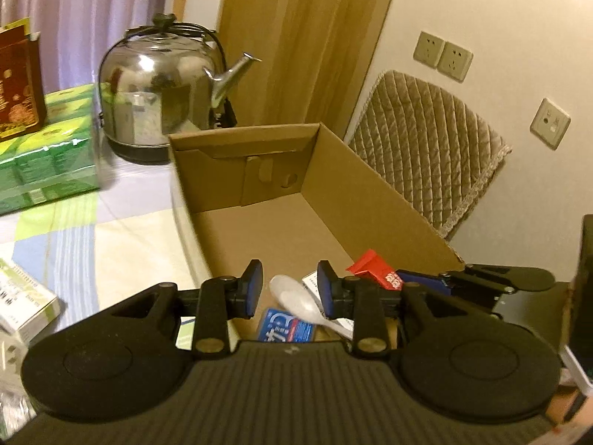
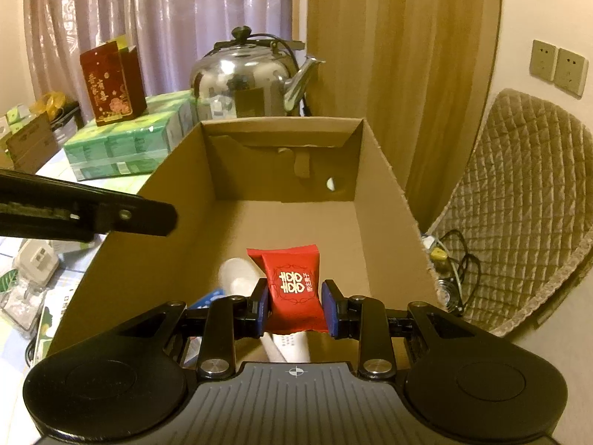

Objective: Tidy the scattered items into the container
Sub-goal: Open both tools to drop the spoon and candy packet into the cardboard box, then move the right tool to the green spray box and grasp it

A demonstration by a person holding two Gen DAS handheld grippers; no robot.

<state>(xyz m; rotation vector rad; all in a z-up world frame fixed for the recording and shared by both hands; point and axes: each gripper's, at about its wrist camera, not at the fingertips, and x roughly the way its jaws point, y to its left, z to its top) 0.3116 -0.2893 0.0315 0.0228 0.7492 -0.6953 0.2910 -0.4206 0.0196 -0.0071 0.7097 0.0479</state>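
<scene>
An open cardboard box [image 2: 122, 237] stands on the table. In the right wrist view my right gripper [image 2: 294, 307] is shut on a red sweet packet [image 2: 294, 285], held above the near end of the box floor. A white plastic spoon [image 2: 237, 272] and a blue packet [image 2: 211, 296] lie on the floor beneath it. My left gripper [image 1: 290, 289] hangs open over the same near end of the box [image 1: 370, 193], with nothing between its pads and the spoon [image 1: 296, 298] and blue packet [image 1: 287, 330] below. The red packet [image 1: 372, 272] shows to its right.
A steel kettle [image 2: 252, 78] stands behind the box. Green tissue packs [image 2: 122, 148] with a red tin [image 2: 111, 81] on top lie back left. Small boxes [image 1: 22, 307] and other items lie on the table left of the box. A quilted chair back [image 2: 519, 204] is on the right.
</scene>
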